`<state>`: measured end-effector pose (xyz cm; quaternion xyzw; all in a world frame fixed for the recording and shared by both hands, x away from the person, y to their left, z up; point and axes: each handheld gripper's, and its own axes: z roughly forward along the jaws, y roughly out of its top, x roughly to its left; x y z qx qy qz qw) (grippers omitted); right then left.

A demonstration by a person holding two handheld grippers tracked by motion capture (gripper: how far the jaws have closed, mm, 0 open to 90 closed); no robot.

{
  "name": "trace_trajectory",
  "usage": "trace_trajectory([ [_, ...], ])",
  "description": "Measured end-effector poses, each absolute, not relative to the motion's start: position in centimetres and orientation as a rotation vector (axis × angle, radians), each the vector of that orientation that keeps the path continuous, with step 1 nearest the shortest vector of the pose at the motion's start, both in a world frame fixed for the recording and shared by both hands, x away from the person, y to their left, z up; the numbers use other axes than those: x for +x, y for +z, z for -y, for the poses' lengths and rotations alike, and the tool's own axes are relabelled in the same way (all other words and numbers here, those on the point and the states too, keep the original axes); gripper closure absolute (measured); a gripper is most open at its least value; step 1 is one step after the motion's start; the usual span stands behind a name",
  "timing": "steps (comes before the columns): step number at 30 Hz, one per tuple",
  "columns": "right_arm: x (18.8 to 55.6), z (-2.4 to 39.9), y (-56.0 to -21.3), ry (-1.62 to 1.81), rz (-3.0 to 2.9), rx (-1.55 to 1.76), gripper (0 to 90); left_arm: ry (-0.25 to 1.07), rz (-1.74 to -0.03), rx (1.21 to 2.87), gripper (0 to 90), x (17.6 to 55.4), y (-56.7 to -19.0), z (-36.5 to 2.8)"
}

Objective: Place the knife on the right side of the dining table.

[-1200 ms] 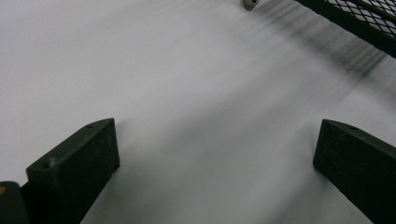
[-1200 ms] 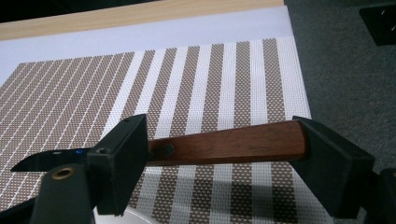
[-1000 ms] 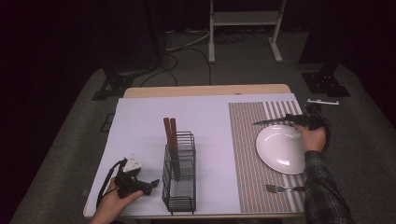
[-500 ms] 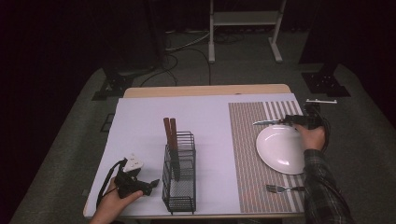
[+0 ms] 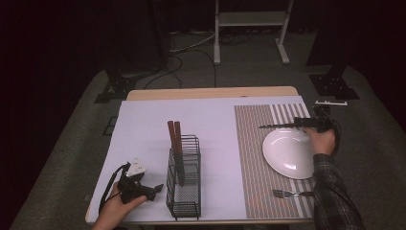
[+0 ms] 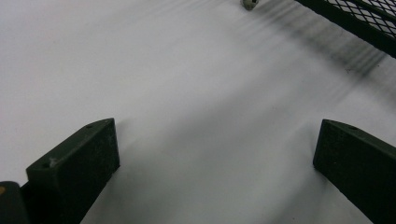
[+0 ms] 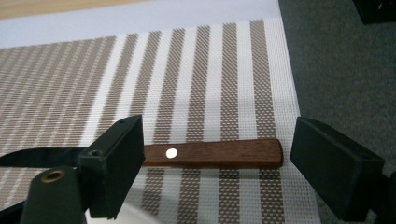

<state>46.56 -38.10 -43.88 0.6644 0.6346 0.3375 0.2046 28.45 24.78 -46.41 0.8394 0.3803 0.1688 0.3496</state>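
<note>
The right gripper (image 7: pixel 215 158) is released, its jaws wide, with the knife (image 7: pixel 212 153) lying flat on the striped placemat (image 7: pixel 201 74) near the table's far right corner, just beyond the plate (image 5: pixel 289 153). The left gripper (image 6: pixel 215 163), also released, rests near the front left corner beside the wire rack (image 5: pixel 184 184).

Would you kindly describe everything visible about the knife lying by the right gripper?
The knife has a brown wooden handle with a pale metal rivet and a dark blade. It lies flat on the striped placemat, beyond the white plate, blade pointing toward the table's middle. The right gripper stands open, its fingers either side of the handle without pressing it; whether they touch it is unclear.
</note>
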Motion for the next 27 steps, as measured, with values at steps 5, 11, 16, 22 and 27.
trace_trajectory([
  [5,45.6,37.5,-42.7,0.981,-1.787,1.778,16.2,0.438,-0.985,2.176,0.0,28.5,-46.4,-24.8],
  [11,44.3,36.4,-41.4,1.018,-1.816,1.696,16.2,0.439,-0.985,2.175,0.0,28.4,-46.4,-24.8],
  [16,43.6,35.8,-41.0,1.032,-1.839,1.656,16.2,0.439,-0.986,2.175,0.0,28.4,-46.4,-24.8],
  [22,42.5,35.2,-40.9,1.032,-1.875,1.614,16.1,0.439,-0.986,2.174,0.0,28.4,-46.4,-24.8],
  [27,41.6,34.7,-40.7,1.04,-1.901,1.581,16.2,0.439,-0.986,2.175,0.0,28.4,-46.4,-24.8],
])
